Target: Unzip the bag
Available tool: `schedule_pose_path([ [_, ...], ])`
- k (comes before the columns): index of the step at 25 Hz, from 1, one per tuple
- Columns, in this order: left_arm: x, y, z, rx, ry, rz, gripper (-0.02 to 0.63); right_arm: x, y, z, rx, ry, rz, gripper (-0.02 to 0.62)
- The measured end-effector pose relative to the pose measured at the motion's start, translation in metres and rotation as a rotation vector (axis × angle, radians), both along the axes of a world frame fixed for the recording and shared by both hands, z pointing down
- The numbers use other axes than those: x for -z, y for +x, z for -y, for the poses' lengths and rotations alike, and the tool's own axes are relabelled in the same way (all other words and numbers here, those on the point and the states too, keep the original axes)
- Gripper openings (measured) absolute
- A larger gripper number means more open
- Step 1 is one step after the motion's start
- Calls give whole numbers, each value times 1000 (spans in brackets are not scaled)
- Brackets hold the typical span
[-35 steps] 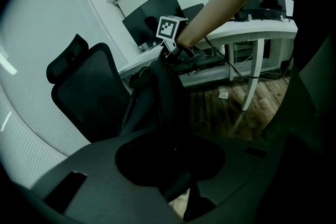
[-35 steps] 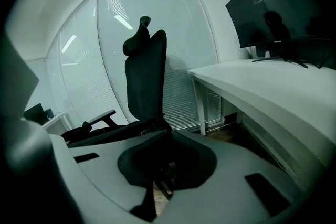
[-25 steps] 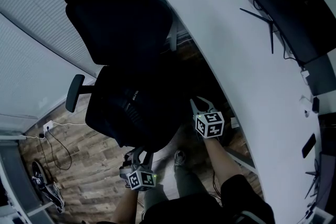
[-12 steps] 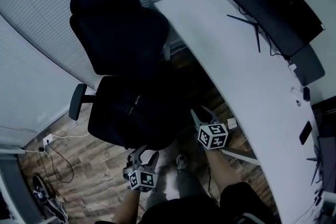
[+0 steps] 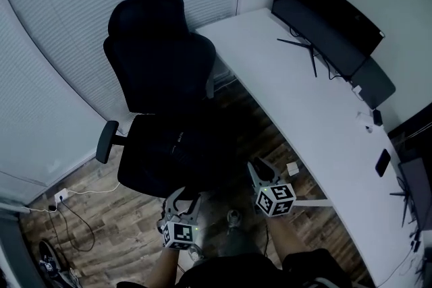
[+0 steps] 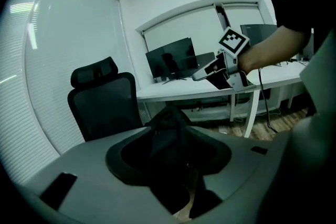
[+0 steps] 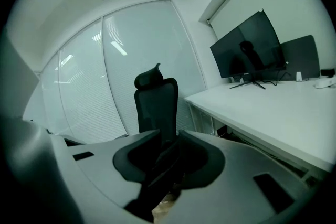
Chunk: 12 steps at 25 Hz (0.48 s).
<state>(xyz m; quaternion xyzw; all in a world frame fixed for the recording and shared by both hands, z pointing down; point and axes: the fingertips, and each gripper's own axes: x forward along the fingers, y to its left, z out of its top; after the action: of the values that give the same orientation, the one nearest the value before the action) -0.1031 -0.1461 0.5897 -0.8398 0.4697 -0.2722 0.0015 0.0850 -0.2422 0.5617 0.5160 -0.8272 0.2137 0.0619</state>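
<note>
Rising off bag: left gripper, right gripper, jaws newly opened.

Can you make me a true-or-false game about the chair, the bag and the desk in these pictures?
1. The black high-backed office chair stands on a brown wooden plank floor. True.
2. A wide black monitor stands on the white curved desk. True.
3. The monitor's screen is lit up. False: it is dark.
4. The black soft bag lies on the desk. False: it sits on the chair's seat.
</note>
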Motion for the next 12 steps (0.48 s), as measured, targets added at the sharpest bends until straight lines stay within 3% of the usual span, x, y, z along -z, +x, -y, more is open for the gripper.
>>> schedule_pose_path([
  [5, 34, -10, -26, 21, 43, -74, 161, 31, -17, -51, 3, 46, 10, 77],
  [12, 82, -30, -67, 35, 123, -162, 91, 55, -40, -113, 3, 73, 14, 61],
])
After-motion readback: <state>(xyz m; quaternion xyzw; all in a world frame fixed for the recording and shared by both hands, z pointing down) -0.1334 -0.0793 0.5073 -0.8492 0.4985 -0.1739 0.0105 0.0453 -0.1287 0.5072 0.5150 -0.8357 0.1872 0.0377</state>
